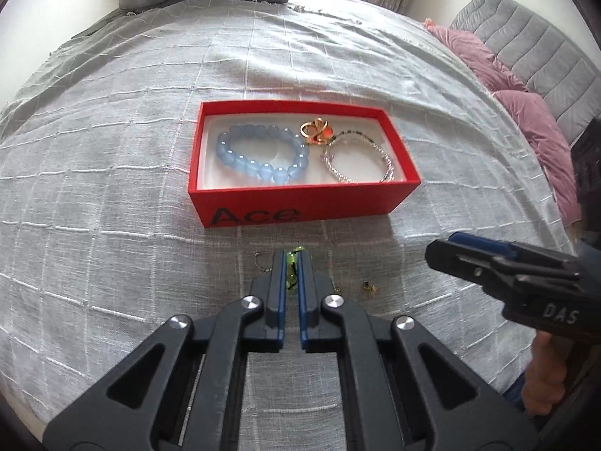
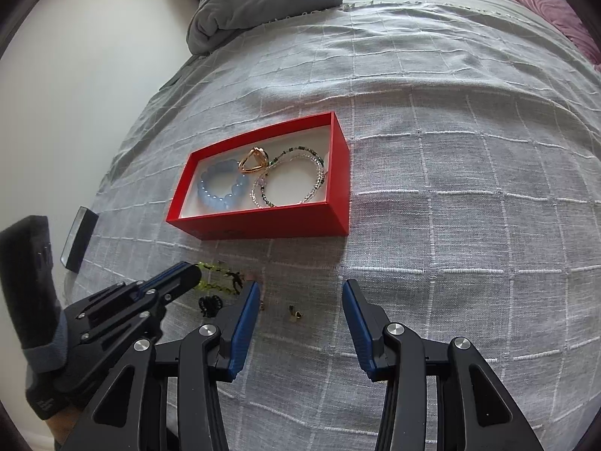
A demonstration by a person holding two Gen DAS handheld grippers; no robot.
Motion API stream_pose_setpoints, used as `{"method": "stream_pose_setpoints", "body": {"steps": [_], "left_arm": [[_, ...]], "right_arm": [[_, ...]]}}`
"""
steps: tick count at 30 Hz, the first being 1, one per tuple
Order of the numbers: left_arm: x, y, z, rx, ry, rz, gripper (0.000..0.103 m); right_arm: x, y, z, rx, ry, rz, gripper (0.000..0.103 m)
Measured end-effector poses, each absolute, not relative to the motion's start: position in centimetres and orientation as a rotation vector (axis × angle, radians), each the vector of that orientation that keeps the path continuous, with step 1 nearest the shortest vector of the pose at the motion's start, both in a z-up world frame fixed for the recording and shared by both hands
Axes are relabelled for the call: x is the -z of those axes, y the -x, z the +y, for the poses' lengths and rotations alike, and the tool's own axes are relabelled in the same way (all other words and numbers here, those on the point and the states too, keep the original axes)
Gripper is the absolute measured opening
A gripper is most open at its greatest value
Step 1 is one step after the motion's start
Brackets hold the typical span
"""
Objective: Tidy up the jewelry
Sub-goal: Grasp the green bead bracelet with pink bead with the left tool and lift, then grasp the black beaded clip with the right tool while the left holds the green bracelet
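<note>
A grey bedspread point(image 2: 450, 188) with a raised white grid covers a bed. A red box point(image 1: 300, 203) lies open at its middle, with "Ace" printed in black on its near wall. Inside, on a white lining, a blue bead bracelet point(image 1: 259, 154) fills the left half, a gold ring point(image 1: 315, 131) sits at the far wall, and a clear beaded bracelet point(image 1: 360, 158) fills the right half.

The left gripper point(image 1: 291, 267) is nearly closed, its blue pads pinching a green beaded piece point(image 1: 291, 263) low over the cloth, just in front of the box. The right gripper point(image 2: 302, 289) hangs wide open and holds nothing, above a small dark earring point(image 2: 295, 312) lying on the cloth. A black hair claw point(image 2: 209, 305) lies near the left gripper.

Bare cloth runs wide to the right of the box and beyond it. A folded grey blanket point(image 2: 263, 0) sits at the far edge, pink pillows point(image 1: 526, 112) along the right edge, and a small black box point(image 2: 79, 240) at the left edge
</note>
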State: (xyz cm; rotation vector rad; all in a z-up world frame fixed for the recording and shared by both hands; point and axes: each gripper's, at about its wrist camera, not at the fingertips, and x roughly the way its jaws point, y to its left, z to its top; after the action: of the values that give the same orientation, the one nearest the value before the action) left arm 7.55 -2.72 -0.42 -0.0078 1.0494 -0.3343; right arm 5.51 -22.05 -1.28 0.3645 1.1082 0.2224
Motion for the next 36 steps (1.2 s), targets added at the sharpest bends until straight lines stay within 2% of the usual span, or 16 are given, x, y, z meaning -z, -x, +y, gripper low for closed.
{"method": "stream_pose_setpoints", "body": {"steps": [12,22,32,36], "left_arm": [[-4.0,-7.2,2.6,0.368,0.242,0.896,0.006],[-3.8,-6.8,6.7,0.298,0.316,0.89,0.006],[-3.0,-6.4,9.8,0.258,0.327,0.907,0.006],[-2.9,-6.4,10.3,0.253,0.33,0.908,0.006]], "right_arm": [[1.7,-4.8,-18.0,-0.321,-0.243,1.079,0.047],[3.3,-3.3,-9.5,-0.492,-0.033,1.007,0.046],[5.7,-3.7,-5.5,-0.455,0.135,0.975,0.045],[6.8,-3.9,-4.9,-0.43,0.176,0.988,0.038]]}}
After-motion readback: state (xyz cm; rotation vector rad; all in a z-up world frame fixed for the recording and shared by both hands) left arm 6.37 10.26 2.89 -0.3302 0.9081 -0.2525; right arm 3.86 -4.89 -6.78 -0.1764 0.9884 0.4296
